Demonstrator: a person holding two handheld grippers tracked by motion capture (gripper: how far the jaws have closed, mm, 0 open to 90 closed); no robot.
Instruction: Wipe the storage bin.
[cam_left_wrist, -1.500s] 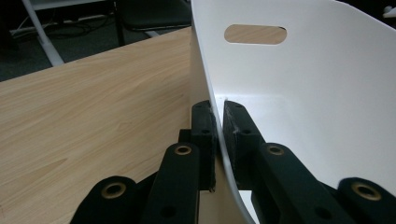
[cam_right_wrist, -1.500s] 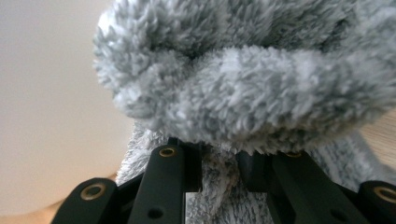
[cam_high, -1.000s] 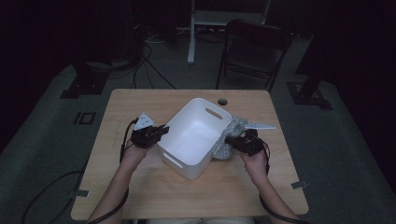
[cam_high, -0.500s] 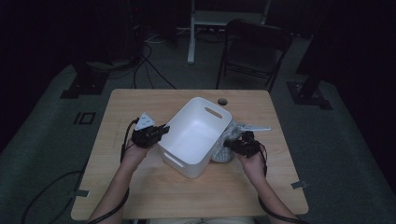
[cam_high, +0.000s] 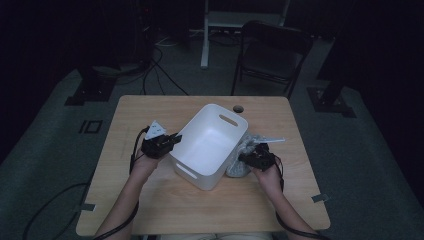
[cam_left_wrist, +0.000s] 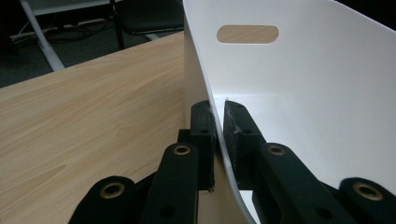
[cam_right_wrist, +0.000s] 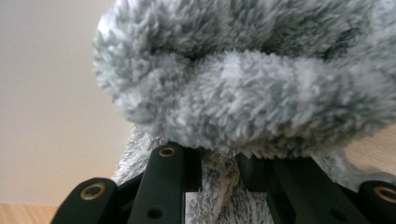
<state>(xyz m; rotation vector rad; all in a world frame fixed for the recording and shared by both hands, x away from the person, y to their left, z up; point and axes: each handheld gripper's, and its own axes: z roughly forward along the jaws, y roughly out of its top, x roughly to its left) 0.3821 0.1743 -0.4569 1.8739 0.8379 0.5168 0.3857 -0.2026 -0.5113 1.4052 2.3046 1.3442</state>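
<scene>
A white plastic bin (cam_high: 210, 145) with handle slots stands tilted on the wooden table (cam_high: 165, 205). My left gripper (cam_high: 172, 141) is shut on the bin's left rim; in the left gripper view the thin white wall (cam_left_wrist: 205, 79) runs between the two black pads (cam_left_wrist: 204, 128). A grey fluffy cloth (cam_high: 240, 160) lies bunched against the bin's right side. My right gripper (cam_high: 246, 159) is shut on that cloth; in the right gripper view the grey fluffy cloth (cam_right_wrist: 243, 93) bulges over the jaws and a fold sits between them.
A black folding chair (cam_high: 272, 55) and a white table leg (cam_high: 205, 35) stand beyond the far edge. Cables (cam_high: 165, 70) trail across the grey floor. A round hole (cam_high: 238, 108) is in the tabletop near the bin's far end.
My right gripper has sunk a little towards the table with the cloth in it. The left gripper and the bin have stayed put.
</scene>
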